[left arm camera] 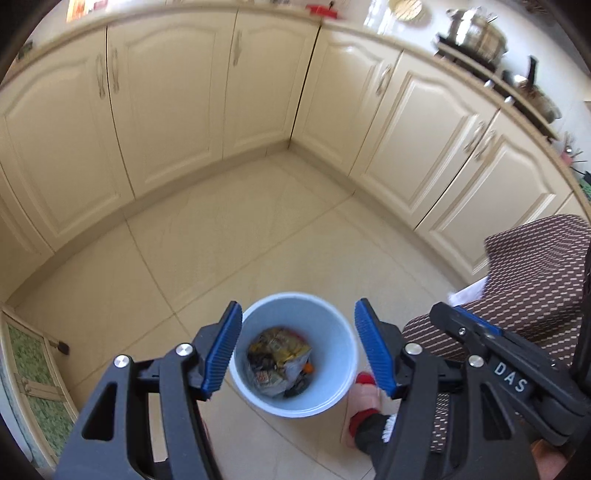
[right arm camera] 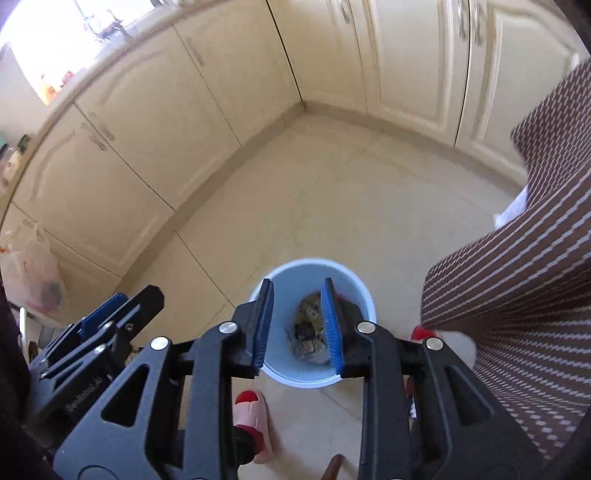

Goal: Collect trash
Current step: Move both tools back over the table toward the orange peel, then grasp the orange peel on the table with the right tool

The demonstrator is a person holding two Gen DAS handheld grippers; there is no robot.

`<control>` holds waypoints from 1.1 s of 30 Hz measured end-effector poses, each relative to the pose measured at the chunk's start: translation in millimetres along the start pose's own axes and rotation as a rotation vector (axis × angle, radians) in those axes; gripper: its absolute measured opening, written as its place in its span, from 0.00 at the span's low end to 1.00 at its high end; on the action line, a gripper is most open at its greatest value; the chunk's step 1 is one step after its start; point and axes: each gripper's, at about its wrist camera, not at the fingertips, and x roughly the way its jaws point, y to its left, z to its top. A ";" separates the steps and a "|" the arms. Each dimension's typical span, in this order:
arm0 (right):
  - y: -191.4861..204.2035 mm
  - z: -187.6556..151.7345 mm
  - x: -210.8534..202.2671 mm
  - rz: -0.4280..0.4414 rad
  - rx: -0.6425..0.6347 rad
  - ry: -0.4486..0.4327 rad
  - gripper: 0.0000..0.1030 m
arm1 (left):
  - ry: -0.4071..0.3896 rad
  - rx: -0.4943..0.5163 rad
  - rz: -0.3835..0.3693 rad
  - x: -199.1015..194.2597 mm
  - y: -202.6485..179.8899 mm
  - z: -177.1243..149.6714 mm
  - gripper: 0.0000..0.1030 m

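Note:
A pale blue waste bin (left arm camera: 338, 332) stands on the tiled floor, holding crumpled wrappers and packets (left arm camera: 279, 356). My left gripper (left arm camera: 297, 306) hovers above it, open, nothing between its blue pads. In the right wrist view the same bin (right arm camera: 354, 291) lies below my right gripper (right arm camera: 297, 282). That gripper's jaws stand a small way apart with only the trash (right arm camera: 308, 338) far beneath showing between them. Each gripper appears at the edge of the other's view: the right gripper (left arm camera: 461, 317) and the left gripper (right arm camera: 122, 299).
Cream cabinet doors (left arm camera: 166, 110) wrap around the floor corner. A person's brown patterned garment (left arm camera: 535, 277) hangs at the right, and feet in pink slippers (right arm camera: 253, 413) stand beside the bin. A plastic bag (right arm camera: 33, 273) sits by the cabinets. Pots (left arm camera: 476, 29) rest on the counter.

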 end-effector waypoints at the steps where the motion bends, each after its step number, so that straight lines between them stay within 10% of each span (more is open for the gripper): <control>1: 1.6 0.9 -12.3 0.001 -0.011 -0.020 0.26 | -0.024 0.017 0.001 -13.4 -9.1 1.4 0.61; 11: -31.1 5.5 -193.6 -0.019 -0.076 -0.291 0.41 | -0.233 0.190 -0.081 -140.8 -129.1 11.8 0.67; 18: -122.8 -9.2 -305.8 -0.130 -0.032 -0.411 0.43 | -0.258 0.364 -0.197 -188.3 -249.5 4.1 0.72; 33: -397.3 -31.8 -377.5 -0.518 0.319 -0.310 0.53 | -0.132 0.545 -0.270 -154.9 -413.4 -19.7 0.72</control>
